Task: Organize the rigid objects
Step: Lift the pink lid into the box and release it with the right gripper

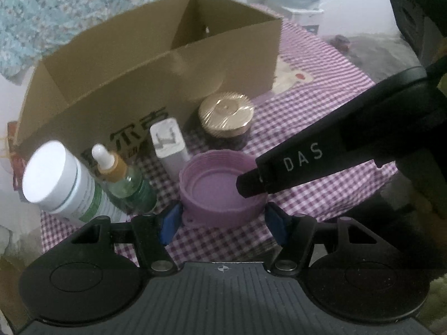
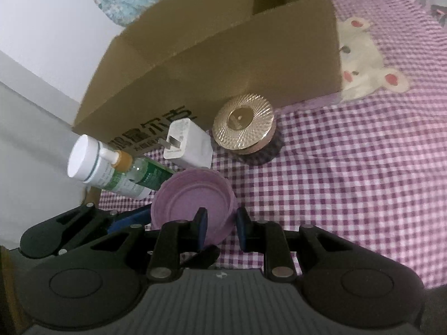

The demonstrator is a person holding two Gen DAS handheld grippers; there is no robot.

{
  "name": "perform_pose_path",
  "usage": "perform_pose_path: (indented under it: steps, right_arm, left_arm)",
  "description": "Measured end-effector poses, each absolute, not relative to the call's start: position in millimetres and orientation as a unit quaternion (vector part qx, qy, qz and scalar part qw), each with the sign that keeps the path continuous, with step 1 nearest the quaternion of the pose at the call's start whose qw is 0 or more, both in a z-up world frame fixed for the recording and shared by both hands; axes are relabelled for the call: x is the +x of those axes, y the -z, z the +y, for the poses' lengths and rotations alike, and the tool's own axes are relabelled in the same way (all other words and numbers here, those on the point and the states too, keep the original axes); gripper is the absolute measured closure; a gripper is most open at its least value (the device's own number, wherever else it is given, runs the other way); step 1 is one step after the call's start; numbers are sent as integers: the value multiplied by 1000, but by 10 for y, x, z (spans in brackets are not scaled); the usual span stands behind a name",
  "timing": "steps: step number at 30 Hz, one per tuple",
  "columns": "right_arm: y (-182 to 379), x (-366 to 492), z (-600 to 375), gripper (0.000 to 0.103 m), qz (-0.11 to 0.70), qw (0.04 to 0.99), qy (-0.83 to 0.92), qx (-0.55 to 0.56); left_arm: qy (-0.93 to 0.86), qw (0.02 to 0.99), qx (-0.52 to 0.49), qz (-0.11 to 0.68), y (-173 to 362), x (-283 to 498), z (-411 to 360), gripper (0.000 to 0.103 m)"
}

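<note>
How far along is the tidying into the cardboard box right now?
Nothing visibly packed; the cardboard box interior seen looks bare. In hand: both grippers, left and right, grip the purple lid. Left outside: white bottle, dropper bottle, charger, gold-lidded jar.

This looks like a home, probably a bedroom or living room. The tabletop wears a purple gingham cloth (image 2: pixel 349 195) stitched with a white cartoon animal (image 2: pixel 363 64), and a floral blue fabric (image 1: pixel 56 14) lies on the far left. Toiletries stand near a reused cardboard box (image 1: pixel 139 83): a white jar (image 1: pixel 56 178), a dropper bottle (image 1: pixel 123 178) and a gold-lidded jar (image 1: pixel 226 120).
</note>
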State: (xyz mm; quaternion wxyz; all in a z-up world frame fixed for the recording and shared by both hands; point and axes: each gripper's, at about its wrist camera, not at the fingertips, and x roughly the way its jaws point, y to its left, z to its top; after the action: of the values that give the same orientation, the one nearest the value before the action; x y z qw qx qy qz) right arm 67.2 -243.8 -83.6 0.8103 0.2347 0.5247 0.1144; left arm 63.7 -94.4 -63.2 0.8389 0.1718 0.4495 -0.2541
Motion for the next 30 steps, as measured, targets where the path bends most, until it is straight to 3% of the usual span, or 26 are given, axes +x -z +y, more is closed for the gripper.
perform_pose_path:
  steps: [12,21,25,30]
  right_arm:
    - [69,291,-2607,79,448,854,-117,237]
    - [-649,662,-2526,79,384,885,-164,204]
    - [-802,1132,-2473,79,388,878,-191,207]
    - [-733,1865,-2416,79,428,851,-203,226]
  left_arm:
    - [252,878,180,365,5,275,-1008,38]
    - [206,910,193,303,-591,578,-976,38]
    - [190,911,185,317,-693,1001,-945,38]
    - [188,890,151,387,-626,1770,-930,38]
